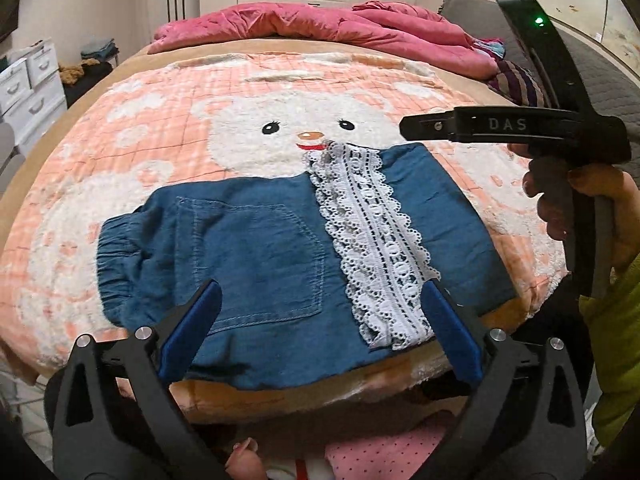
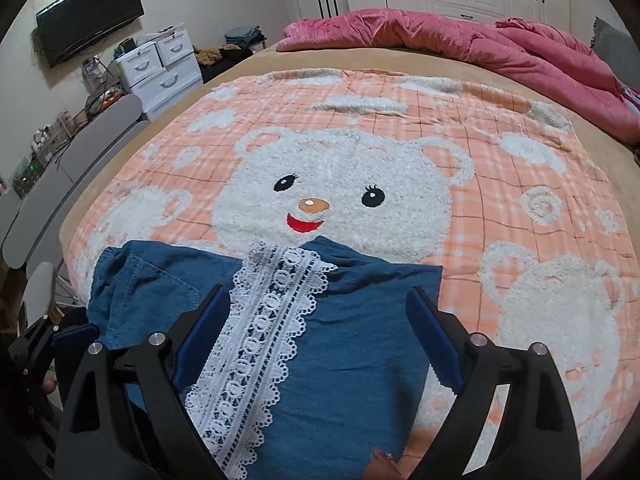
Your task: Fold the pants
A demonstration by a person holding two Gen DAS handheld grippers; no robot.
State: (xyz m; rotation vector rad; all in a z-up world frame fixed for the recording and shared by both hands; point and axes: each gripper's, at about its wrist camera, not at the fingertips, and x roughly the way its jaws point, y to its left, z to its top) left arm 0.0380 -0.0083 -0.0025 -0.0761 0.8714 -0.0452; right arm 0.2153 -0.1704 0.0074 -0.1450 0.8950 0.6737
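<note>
The blue denim pants (image 1: pixel 260 248) lie folded flat on the bear-print blanket, with a white lace hem strip (image 1: pixel 372 240) across them and a back pocket facing up. My left gripper (image 1: pixel 320 296) is open and empty, its blue pads just above the near edge of the pants. My right gripper (image 2: pixel 318 300) is open and empty over the pants (image 2: pixel 352 344) and lace (image 2: pixel 264 332). The right gripper's body (image 1: pixel 500 126) also shows in the left wrist view, held to the right of the pants. The left gripper's fingers (image 2: pixel 76 338) show at the left edge of the right wrist view.
The pink and white bear blanket (image 2: pixel 520 208) covers the bed. A bunched pink duvet (image 2: pixel 460 36) lies along the far side. White drawers (image 2: pixel 160 68) and a wall television (image 2: pixel 90 16) stand to the left. The bed's near edge (image 1: pixel 320 396) is just under the left gripper.
</note>
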